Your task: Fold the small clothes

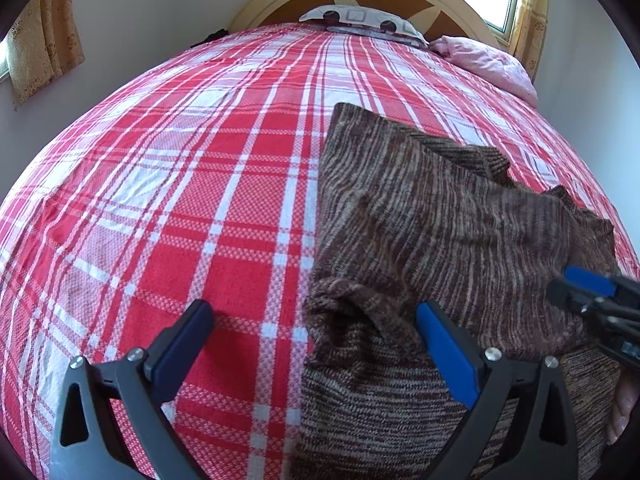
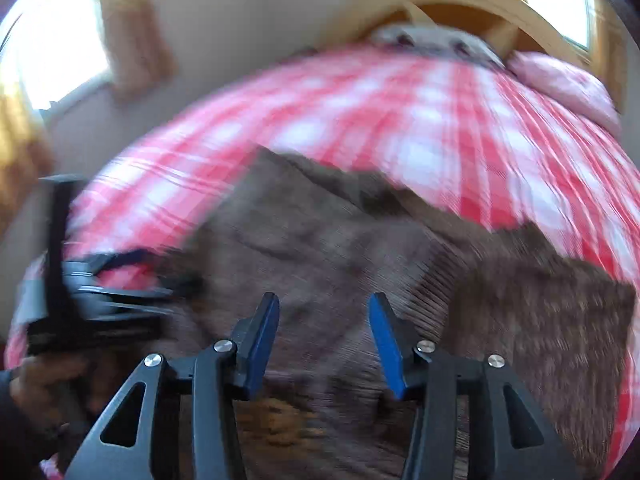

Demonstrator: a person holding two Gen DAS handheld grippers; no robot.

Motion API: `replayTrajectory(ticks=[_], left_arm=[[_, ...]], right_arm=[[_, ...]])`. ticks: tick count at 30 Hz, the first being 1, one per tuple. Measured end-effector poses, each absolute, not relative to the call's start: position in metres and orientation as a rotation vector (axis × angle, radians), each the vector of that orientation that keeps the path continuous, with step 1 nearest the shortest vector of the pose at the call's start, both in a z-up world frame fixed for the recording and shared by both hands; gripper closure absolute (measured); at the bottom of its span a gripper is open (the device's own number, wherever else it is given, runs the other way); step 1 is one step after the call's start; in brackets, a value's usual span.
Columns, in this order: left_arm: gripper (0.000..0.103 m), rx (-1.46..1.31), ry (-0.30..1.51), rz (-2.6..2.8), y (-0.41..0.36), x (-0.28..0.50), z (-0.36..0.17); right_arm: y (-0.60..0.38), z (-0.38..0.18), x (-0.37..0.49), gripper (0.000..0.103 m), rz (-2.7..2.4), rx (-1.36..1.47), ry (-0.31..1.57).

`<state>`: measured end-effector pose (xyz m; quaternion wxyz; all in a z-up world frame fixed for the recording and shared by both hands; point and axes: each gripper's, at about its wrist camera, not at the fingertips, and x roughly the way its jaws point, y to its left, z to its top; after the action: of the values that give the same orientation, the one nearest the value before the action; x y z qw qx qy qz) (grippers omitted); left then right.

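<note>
1. Left gripper (image 1: 316, 354): we see its fingers spread wide and holding nothing. One blue pad (image 1: 448, 356) lies over the near bunched edge of the sweater; the other finger is over bare bedspread.
2. Right gripper (image 2: 324, 344): its fingers stand partly apart above the sweater, with no cloth pinched between them. The right wrist view is blurred, so we cannot tell whether the tips touch the knit.
3. A hand (image 2: 44, 384) grips the handle of the left gripper at the lower left of the right wrist view.
4. Sweater (image 1: 432, 216): brown striped knit, lying on the right side of the bed, partly folded, with a flap laid across the body and a crumpled part nearest us.
5. Bedspread (image 1: 180, 184): red and white plaid, covering the bed beneath the sweater.
6. Pink quilt (image 1: 488, 60): bunched at the far right corner of the bed.
7. Patterned pillow (image 1: 360, 20): at the head of the bed, against the curved wooden headboard (image 1: 436, 4).
8. Yellow curtains (image 1: 44, 44): by the windows, beyond the bed.
</note>
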<state>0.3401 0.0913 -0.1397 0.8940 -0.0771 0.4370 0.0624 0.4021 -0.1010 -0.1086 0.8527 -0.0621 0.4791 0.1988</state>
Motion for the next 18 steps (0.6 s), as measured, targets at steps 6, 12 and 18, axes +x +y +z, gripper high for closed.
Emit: replayTrajectory(ticks=[6,12,18], left_arm=[[0.000,-0.164,0.904,0.128,0.092,0.340,-0.140],[0.000,-0.161,0.906,0.131,0.090,0.339,-0.140],[0.000,-0.159,0.908,0.131,0.090,0.340,-0.140]], right_arm=[[-0.135,-0.112,0.397,0.054,0.397,-0.063,1.016],[-0.120,-0.087,0.381,0.054,0.507,-0.091,0.895],[-0.101,-0.115,0.384,0.054,0.482,-0.170,0.962]])
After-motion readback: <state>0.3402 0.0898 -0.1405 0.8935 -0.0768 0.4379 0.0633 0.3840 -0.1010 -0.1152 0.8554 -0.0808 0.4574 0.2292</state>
